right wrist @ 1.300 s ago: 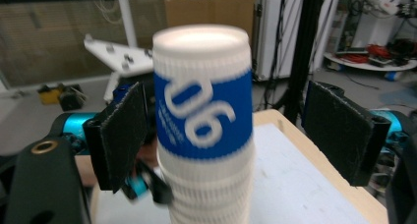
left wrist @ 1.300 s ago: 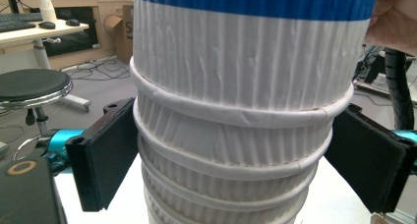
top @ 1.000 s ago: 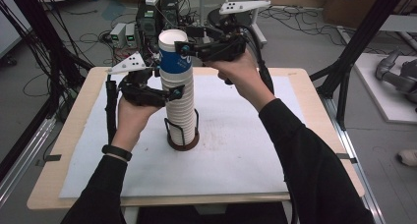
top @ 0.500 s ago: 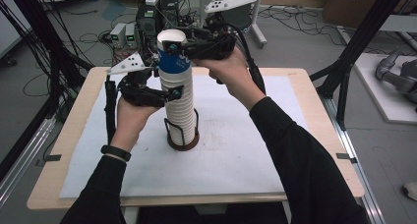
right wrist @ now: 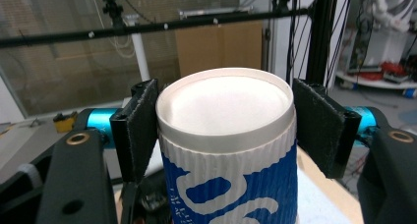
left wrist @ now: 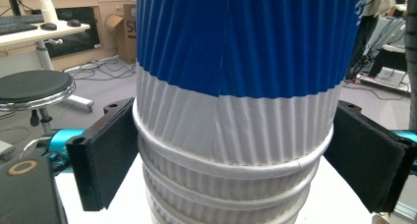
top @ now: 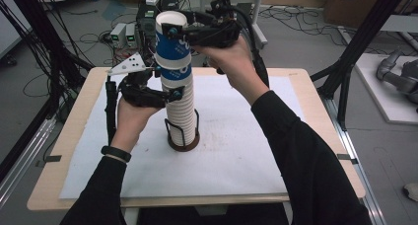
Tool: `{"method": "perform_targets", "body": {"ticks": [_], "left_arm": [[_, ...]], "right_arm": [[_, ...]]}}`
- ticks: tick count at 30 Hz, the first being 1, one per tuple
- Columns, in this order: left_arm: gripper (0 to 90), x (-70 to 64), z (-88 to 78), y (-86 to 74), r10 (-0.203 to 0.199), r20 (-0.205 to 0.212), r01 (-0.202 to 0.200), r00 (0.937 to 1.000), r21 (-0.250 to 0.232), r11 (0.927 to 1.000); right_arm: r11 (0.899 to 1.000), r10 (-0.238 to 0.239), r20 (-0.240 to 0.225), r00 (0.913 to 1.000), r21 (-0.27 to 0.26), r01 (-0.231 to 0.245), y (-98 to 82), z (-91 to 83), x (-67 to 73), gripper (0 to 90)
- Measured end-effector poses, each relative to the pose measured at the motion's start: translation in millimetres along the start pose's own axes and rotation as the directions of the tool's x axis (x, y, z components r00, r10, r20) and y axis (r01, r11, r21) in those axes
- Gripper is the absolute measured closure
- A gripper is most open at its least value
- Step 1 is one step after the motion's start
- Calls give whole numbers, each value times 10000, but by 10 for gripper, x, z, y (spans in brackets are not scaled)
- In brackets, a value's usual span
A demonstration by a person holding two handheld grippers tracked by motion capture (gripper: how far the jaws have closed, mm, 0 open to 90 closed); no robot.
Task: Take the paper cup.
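A tall stack of upturned ribbed white paper cups [top: 180,109] stands in a dark wire holder [top: 183,138] at mid-table. The top cup [top: 172,45], blue and white, sits raised a little above the stack. My right gripper [top: 175,32] is shut on it near its base, and in the right gripper view both pads [right wrist: 140,130] press the cup [right wrist: 228,150] just under its white bottom. My left gripper [top: 172,92] holds the stack lower down. In the left gripper view its pads [left wrist: 110,155] touch the rims of the stack [left wrist: 226,184] on both sides, below the blue cup [left wrist: 246,62].
A white mat covers the wooden table [top: 305,77]. Black frame posts stand at both sides. Cables and electronics boxes [top: 123,35] lie beyond the far edge. A grey robot arm [top: 394,77] rests at the right. A stool [left wrist: 34,89] stands off the table.
My right gripper's jaws closed on the top cup and the hand rose slightly with it, up and a bit left. The left gripper kept still on the stack.
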State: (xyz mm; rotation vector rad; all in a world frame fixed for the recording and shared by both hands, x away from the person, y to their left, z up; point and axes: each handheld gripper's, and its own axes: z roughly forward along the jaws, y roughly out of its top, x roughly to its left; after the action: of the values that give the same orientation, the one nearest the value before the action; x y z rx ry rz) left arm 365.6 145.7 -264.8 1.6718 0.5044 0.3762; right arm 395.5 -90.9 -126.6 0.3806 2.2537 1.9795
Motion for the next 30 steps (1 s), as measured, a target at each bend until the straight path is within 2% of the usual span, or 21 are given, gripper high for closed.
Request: {"method": "perform_targets", "body": {"ticks": [6,15,17,22,28,30], "left_arm": [[109,0,0,-1,33,-9,-33,10000,11,10000],[109,-3,4,-1,74,-10,-74,10000,0,10000],[109,-1,2,-1,91,-22,-91,10000,19,10000],[109,-1,2,-1,98,-14,-98,10000,26,9999],[109,-5,0,1,91,-27,-91,10000,51,9999],[109,-5,2,1,83,-32,-83,10000,55,10000]], "right_arm": [[9989,-231,55,9997,-416,233,179,-76,53,303],[9938,-493,155,9987,-992,506,326,-216,121,303],[9932,-513,159,9986,-1038,527,335,-239,123,303],[9917,-578,262,9980,-1137,604,364,-421,121,303],[9915,-816,525,9953,-976,864,297,-657,135,303],[9913,-803,543,9953,-1005,854,283,-686,138,303]]}}
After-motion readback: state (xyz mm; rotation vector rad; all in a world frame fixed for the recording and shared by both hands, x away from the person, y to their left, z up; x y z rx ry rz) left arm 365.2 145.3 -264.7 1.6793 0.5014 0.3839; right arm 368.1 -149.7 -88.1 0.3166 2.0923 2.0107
